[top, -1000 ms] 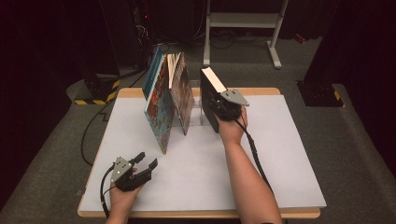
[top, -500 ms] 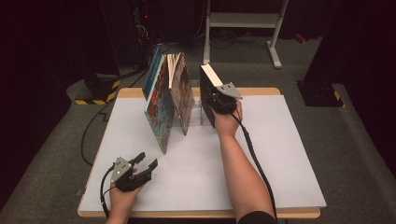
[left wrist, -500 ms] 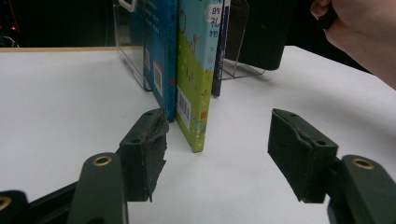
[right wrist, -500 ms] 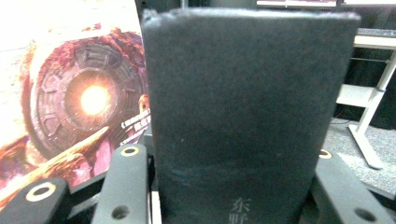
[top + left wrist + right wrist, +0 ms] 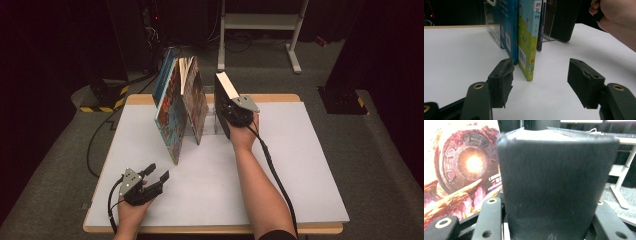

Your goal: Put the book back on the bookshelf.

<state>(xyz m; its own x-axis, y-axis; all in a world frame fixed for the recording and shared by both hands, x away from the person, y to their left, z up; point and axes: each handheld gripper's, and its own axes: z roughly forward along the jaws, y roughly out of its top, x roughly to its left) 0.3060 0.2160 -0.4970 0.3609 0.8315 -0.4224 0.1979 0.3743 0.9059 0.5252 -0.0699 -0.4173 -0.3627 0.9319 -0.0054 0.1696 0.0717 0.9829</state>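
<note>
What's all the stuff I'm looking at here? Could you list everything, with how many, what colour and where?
table: one, white top with wooden edge, centre
leaning books: several, blue and multicoloured covers, back left of the table; exact count unclear
black book: one, black cover with white page edges, upright, right of the others
clear bookend: at least one, transparent, between the books
white stand: one, on the floor behind the table
left gripper: one, black, open, near front left edge
right gripper: one, black, jaws on either side of the black book
forearms: two, from the bottom edge
</note>
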